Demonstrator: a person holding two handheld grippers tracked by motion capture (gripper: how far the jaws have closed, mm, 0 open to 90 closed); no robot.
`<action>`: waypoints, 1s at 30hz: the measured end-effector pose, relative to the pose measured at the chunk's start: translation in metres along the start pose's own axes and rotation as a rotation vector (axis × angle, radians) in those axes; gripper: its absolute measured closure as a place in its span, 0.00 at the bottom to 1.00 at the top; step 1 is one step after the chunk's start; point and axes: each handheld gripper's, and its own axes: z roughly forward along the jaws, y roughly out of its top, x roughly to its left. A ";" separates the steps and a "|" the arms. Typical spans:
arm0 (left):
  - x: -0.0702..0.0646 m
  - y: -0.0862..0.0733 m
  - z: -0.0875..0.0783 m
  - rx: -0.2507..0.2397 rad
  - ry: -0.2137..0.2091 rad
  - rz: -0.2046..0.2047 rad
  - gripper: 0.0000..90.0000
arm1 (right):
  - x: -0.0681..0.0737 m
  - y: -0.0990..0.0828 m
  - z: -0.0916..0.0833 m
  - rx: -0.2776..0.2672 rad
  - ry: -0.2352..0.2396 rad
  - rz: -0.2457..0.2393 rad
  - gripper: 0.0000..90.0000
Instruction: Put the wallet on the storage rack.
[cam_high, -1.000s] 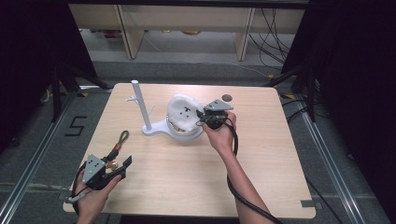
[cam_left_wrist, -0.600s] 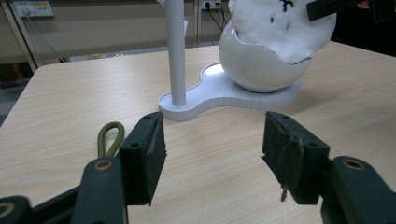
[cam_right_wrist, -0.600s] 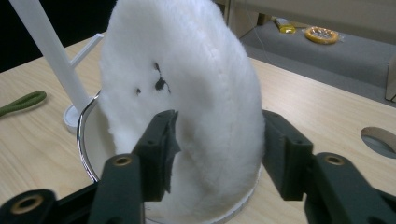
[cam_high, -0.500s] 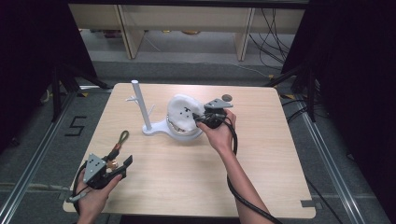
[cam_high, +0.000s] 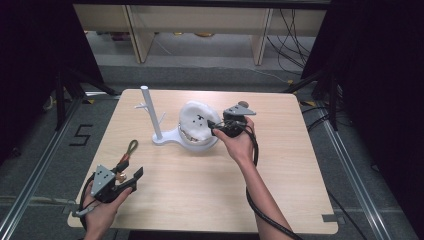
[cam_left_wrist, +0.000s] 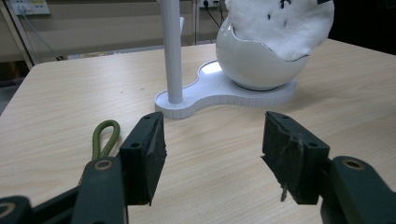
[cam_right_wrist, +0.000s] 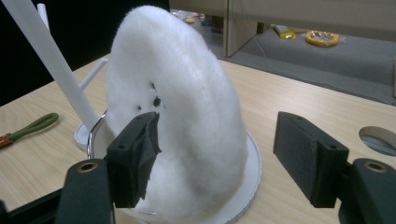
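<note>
A white fluffy plush (cam_high: 196, 120) with small black marks sits in a glossy white bowl (cam_left_wrist: 254, 65) on a white stand base (cam_high: 172, 137), beside an upright white pole (cam_high: 150, 114). My right gripper (cam_high: 214, 126) is open at the plush's right side. In the right gripper view the plush (cam_right_wrist: 182, 121) stands just ahead of the open right gripper (cam_right_wrist: 217, 129), its left pad (cam_right_wrist: 140, 154) against the fur. My left gripper (cam_high: 133, 180) is held open near the table's front left corner, and in its own view the left gripper (cam_left_wrist: 212, 137) holds nothing.
A green cord loop (cam_high: 131, 147) with an orange-brown end lies on the table just beyond the left gripper, also as the cord loop (cam_left_wrist: 105, 137). A round hole (cam_right_wrist: 378, 139) is cut in the tabletop right of the stand. Shelving and cables lie beyond the far edge.
The right gripper has edged slightly left, closer against the plush. The left gripper has stayed almost still.
</note>
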 end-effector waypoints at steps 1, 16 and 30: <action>0.000 0.000 -0.001 0.014 0.008 0.002 0.43 | 0.001 0.000 0.000 -0.005 -0.006 0.002 0.35; 0.004 0.001 -0.001 0.014 0.027 -0.015 0.43 | 0.000 -0.001 -0.022 -0.045 0.007 0.013 0.36; 0.009 0.002 -0.001 0.015 0.040 -0.036 0.42 | -0.005 -0.026 -0.062 -0.001 0.017 0.036 0.56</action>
